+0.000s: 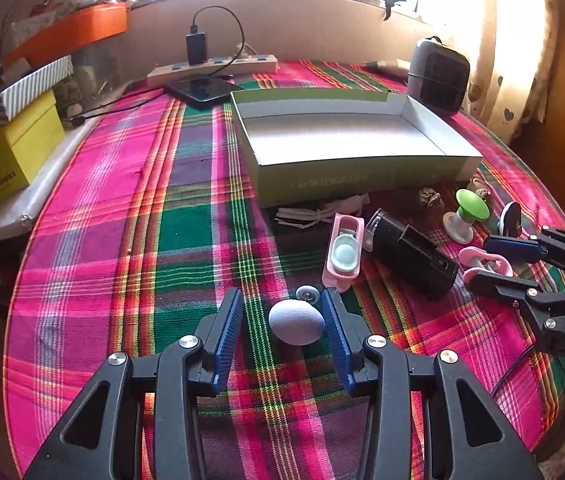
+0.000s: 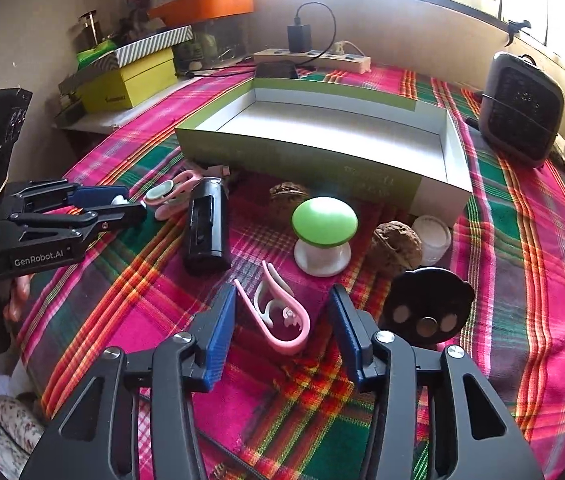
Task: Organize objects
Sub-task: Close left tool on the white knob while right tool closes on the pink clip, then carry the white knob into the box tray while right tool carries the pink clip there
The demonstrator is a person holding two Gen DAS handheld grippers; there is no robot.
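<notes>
Pick step. Left gripper (image 1: 282, 316) jaws released around pale blue-white knitted egg (image 1: 296, 322); right gripper (image 2: 282, 320) jaws released around pink plastic clip (image 2: 278, 316). Next: clench, carry to open green-sided cardboard box (image 1: 346, 176).

Two low close wrist views, both facing the box (image 1: 346, 136).

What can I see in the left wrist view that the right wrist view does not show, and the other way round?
Only the left wrist view shows the pale egg-shaped object between the open left gripper fingers, and a small round disc beyond it.

Only the right wrist view shows two walnuts and a white jar beside the box.

Both show the empty box, green mushroom-shaped object, black cylinder and pink clip between the open right gripper fingers.
</notes>
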